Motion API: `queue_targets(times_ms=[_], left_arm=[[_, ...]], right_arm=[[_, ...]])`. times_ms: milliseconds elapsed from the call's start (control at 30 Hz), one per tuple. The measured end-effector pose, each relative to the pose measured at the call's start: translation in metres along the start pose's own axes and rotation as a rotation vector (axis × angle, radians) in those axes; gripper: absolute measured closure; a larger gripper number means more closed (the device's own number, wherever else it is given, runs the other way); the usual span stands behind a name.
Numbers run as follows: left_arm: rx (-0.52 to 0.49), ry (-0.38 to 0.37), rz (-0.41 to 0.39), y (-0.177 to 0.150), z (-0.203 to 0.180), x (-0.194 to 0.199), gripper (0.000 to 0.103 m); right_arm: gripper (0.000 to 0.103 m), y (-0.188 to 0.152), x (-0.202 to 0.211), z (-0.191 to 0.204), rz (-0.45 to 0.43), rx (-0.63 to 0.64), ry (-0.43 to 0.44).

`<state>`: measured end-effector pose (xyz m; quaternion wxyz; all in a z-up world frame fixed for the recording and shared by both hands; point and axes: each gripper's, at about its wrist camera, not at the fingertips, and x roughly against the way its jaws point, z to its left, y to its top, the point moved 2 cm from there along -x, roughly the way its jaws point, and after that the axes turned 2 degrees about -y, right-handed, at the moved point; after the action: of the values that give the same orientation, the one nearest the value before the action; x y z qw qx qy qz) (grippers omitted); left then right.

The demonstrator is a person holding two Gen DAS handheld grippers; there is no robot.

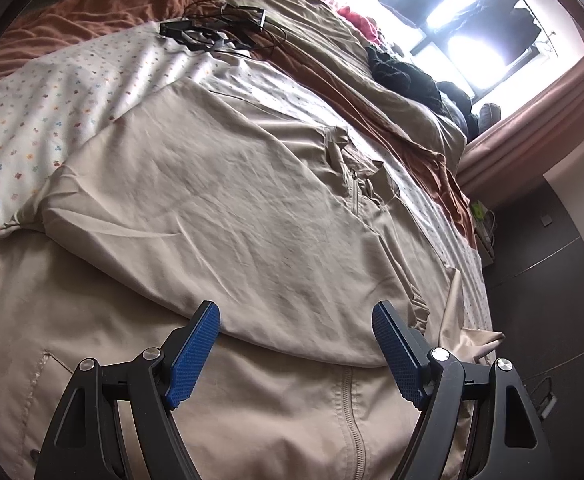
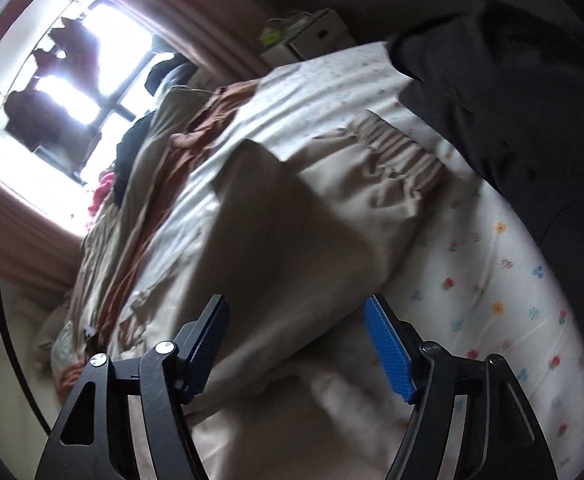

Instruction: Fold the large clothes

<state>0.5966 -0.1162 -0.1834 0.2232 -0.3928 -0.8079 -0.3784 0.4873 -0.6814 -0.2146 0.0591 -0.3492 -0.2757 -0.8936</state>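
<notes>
Left tongs (image 1: 296,320) gape wide over the beige jacket (image 1: 220,200), and right tongs (image 2: 296,320) are spread wide above it too, gripping nothing. The jacket lies across the floral-sheeted bed (image 1: 52,92), a flap folded over its zipper (image 1: 352,412). Black cables (image 1: 216,30) sit toward the bed's far edge; no writing is legible.

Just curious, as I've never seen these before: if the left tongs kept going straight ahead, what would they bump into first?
Most likely the beige jacket spread on the bed. The left tongs are open and point at its folded-over edge, with nothing between. How far off the cloth lies is hard to judge.
</notes>
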Motion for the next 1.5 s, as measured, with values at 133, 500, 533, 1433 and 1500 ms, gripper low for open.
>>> queue_targets(times_ms=[133,500,533,1433,1500], left_arm=[[-0.001,0.016,-0.001,0.002,0.004,0.000,0.023],[0.047,0.037,-0.027,0.011,0.023,0.006,0.023],[0.050,0.035,-0.031,0.012,0.024,0.008,0.023],[0.210,-0.042,-0.132,0.031,0.068,0.053,0.023],[0.222,-0.038,-0.131,0.034,0.073,0.054,0.023]], right_arm=[[0.039,0.005,-0.025,-0.013,0.033,-0.014,0.007],[0.094,0.016,-0.049,-0.032,0.017,-0.070,-0.036],[0.096,0.019,-0.044,-0.037,0.010,-0.104,-0.001],[0.097,-0.111,0.049,0.257,-0.174,0.420,0.427],[0.098,-0.126,0.040,0.269,-0.150,0.443,0.441]])
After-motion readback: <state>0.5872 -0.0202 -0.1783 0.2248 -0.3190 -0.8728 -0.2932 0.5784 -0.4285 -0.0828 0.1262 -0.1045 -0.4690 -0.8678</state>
